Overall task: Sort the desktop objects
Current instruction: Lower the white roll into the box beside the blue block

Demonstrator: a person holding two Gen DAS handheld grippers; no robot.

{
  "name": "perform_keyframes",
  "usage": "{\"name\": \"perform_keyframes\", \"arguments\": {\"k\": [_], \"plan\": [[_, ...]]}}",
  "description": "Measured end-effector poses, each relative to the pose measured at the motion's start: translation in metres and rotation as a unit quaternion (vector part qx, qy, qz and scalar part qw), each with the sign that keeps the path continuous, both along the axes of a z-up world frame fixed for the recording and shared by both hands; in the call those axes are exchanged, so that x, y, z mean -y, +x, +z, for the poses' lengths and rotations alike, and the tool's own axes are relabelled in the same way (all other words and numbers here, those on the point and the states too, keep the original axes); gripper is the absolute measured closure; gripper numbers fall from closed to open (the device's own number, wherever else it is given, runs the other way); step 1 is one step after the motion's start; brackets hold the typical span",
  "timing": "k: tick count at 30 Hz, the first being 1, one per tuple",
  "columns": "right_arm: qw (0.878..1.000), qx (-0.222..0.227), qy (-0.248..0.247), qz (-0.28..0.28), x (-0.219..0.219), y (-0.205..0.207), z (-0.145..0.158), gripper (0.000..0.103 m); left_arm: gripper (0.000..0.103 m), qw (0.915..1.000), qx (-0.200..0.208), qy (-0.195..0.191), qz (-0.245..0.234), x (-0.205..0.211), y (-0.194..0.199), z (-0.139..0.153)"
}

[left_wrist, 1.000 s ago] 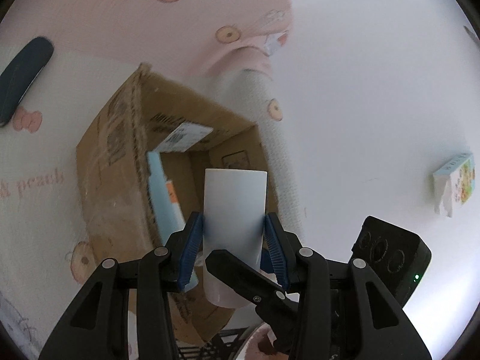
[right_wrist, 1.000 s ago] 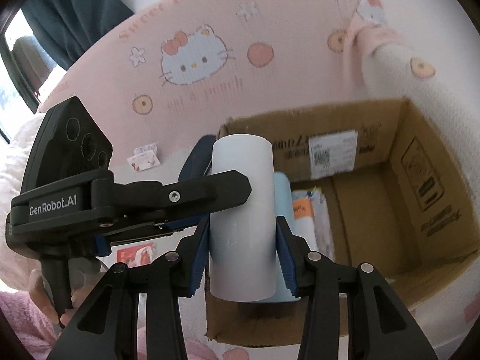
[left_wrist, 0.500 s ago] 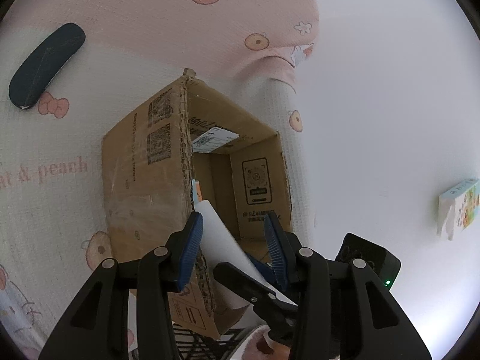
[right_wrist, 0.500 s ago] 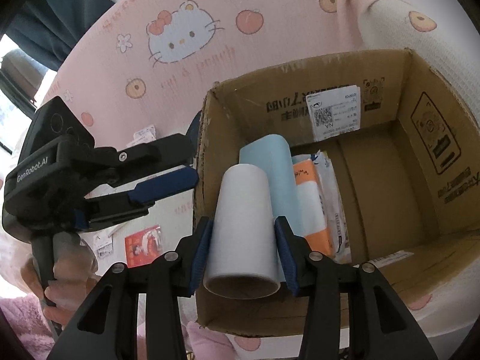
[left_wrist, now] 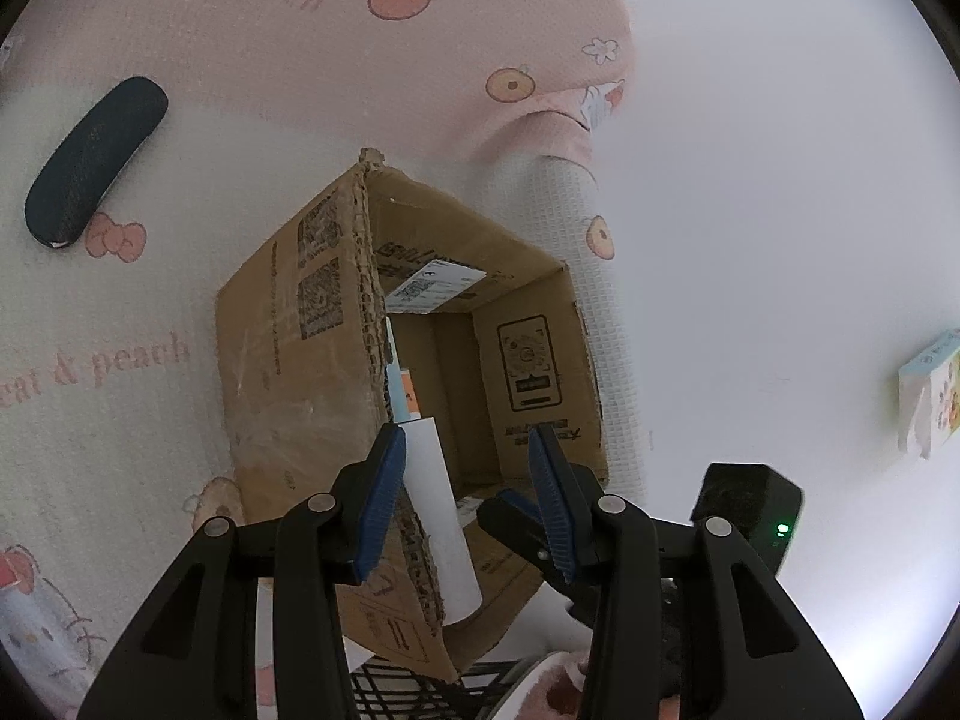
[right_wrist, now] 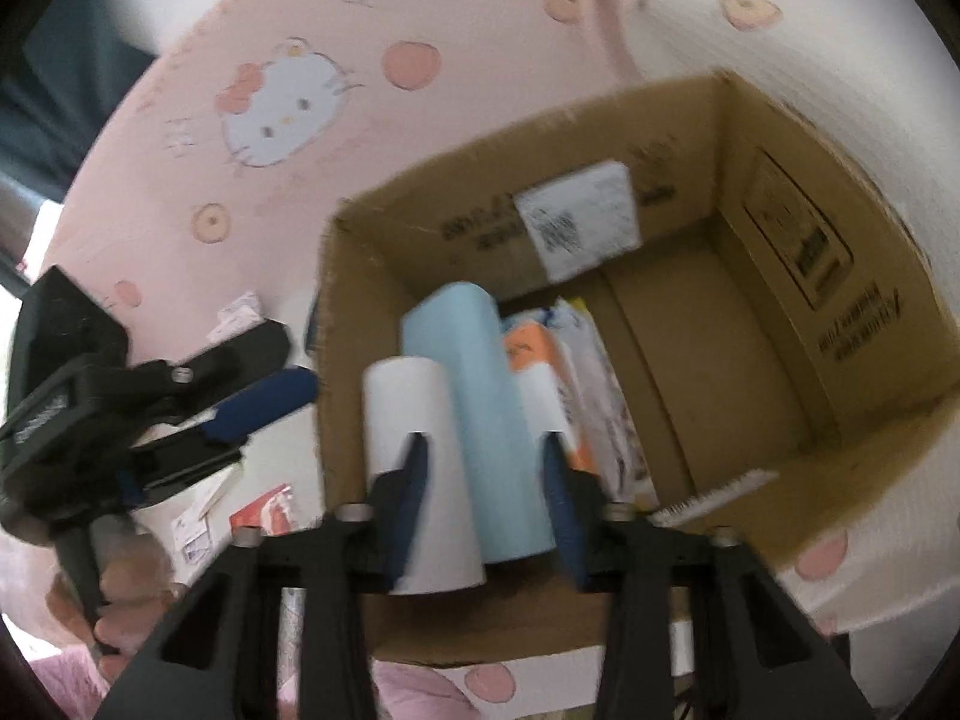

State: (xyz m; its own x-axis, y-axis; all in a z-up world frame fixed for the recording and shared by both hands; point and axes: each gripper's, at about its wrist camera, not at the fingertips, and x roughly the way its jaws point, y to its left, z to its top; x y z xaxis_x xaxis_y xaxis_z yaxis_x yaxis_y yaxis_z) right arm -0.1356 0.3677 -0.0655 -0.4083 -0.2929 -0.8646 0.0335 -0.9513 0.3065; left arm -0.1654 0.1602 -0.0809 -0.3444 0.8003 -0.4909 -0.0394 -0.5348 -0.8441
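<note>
Inside the cardboard box (right_wrist: 690, 360), the white roll (right_wrist: 414, 456) leans beside a blue roll (right_wrist: 480, 420), the right gripper (right_wrist: 486, 504) spread and empty, the left gripper (left_wrist: 462, 498) likewise released; withdrawing carelessly could topple it.

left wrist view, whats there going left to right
dark case → cardboard box → white roll leaning inside the box → the other hand-held gripper's black body → small printed packet

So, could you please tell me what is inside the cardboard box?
Inside the cardboard box: a white roll, a light blue roll and orange-and-white packets. Anything beneath them is hidden.
</note>
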Motion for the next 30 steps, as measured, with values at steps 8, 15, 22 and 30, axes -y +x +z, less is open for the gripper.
{"name": "perform_keyframes", "arguments": {"k": [8,15,22,30], "plan": [[1.000,0.022,0.001,0.001,-0.001,0.003,-0.012,0.088,0.068,0.9999,0.001,-0.016,-0.003,0.006,0.002,-0.003],[1.000,0.022,0.013,-0.008,-0.005,0.017,0.008,0.087,0.069,0.9992,-0.006,-0.038,-0.014,0.005,-0.003,0.001],[0.998,0.042,0.045,0.031,0.011,0.037,0.014,0.087,0.072,0.9940,-0.041,-0.091,-0.044,-0.013,-0.008,0.017],[0.993,0.047,0.082,0.069,0.030,0.034,0.007,0.087,0.075,0.9870,-0.041,-0.138,-0.072,-0.033,-0.015,0.016]]}}
